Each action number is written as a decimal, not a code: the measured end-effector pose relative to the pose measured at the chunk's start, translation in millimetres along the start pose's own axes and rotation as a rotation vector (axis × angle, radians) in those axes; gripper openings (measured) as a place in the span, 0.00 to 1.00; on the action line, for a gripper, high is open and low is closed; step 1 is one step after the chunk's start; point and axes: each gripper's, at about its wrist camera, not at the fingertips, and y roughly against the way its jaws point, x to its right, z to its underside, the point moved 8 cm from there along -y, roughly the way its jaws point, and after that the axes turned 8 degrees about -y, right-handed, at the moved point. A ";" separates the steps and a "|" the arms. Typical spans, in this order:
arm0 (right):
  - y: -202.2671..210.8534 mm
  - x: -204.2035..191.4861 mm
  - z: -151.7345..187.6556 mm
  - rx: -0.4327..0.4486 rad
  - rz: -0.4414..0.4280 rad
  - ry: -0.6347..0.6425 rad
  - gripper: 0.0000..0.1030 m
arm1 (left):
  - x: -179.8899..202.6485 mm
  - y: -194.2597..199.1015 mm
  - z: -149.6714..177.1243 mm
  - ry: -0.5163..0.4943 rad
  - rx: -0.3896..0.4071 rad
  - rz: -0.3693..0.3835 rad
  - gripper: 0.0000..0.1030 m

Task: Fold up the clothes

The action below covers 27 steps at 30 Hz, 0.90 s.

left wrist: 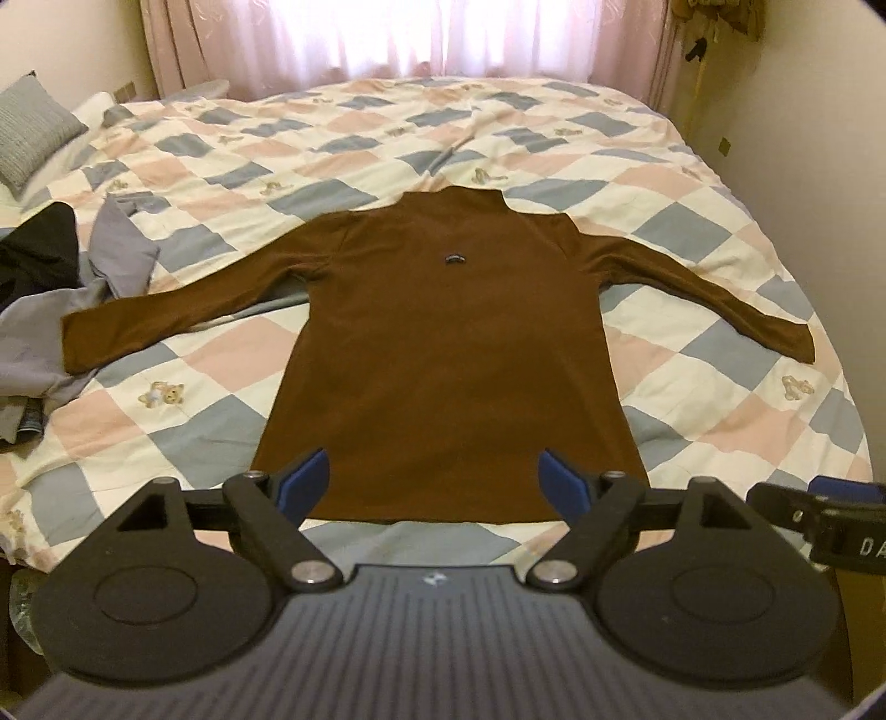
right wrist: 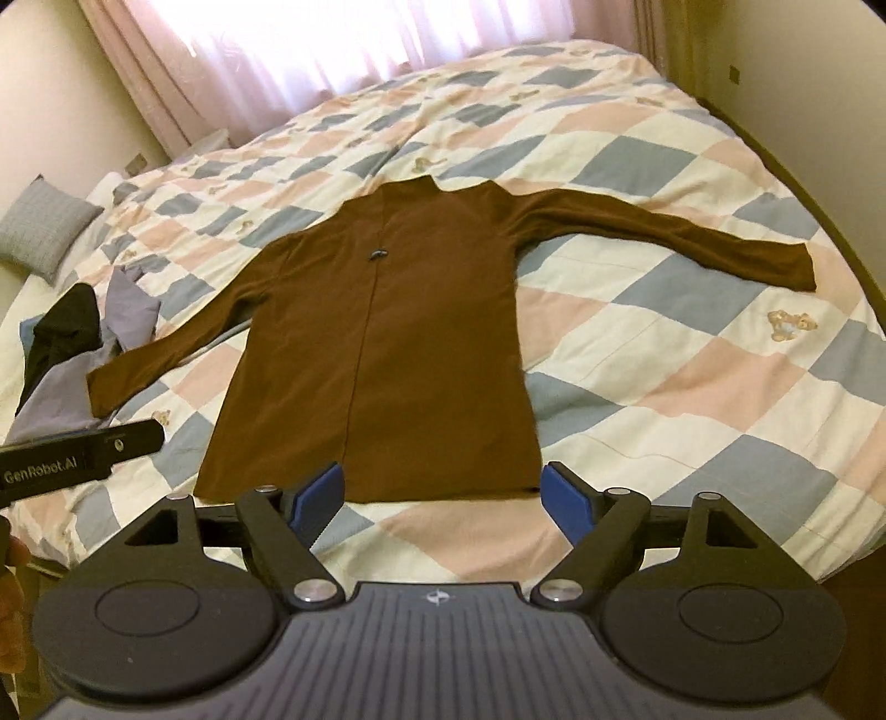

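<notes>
So we've got the brown long-sleeve top [left wrist: 443,354] laid flat on the bed, on a patchwork quilt [left wrist: 720,232], collar toward the curtains [left wrist: 387,39] and both sleeves spread out to the sides. Our left tool [left wrist: 432,482] hangs over the hem with its blue pads wide apart, gripping nothing. Right tool [right wrist: 443,493] is the same, spread wide and empty near the hem. A heap of grey and black clothes [left wrist: 50,288] sits just off the left sleeve, with a grey pillow [left wrist: 33,130] further back.
</notes>
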 end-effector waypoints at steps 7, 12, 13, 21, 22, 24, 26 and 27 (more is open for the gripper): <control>15.9 -9.6 7.6 0.003 -0.032 0.046 0.78 | 7.6 23.1 7.0 0.015 0.006 -0.010 0.78; 23.5 -13.7 13.2 -0.010 -0.048 0.060 0.78 | 9.0 31.7 10.0 0.016 -0.005 -0.023 0.78; 24.2 -13.9 13.5 -0.013 -0.050 0.061 0.78 | 7.0 33.1 11.0 0.016 -0.008 -0.025 0.78; 17.4 -13.5 9.8 -0.047 -0.040 0.039 0.79 | -2.4 24.8 6.9 0.030 -0.022 -0.008 0.80; 13.9 -12.3 9.4 -0.054 -0.037 0.033 0.79 | -10.7 16.1 7.1 0.069 -0.022 0.016 0.80; 3.7 -7.9 8.8 -0.068 -0.026 0.017 0.80 | -27.4 -1.2 7.4 0.149 -0.024 0.063 0.82; -12.7 -1.7 8.6 -0.098 -0.002 -0.002 0.80 | -51.1 -22.4 8.6 0.246 -0.024 0.096 0.82; -21.4 0.8 8.8 -0.121 0.017 -0.007 0.80 | -68.9 -35.1 10.3 0.310 -0.024 0.095 0.81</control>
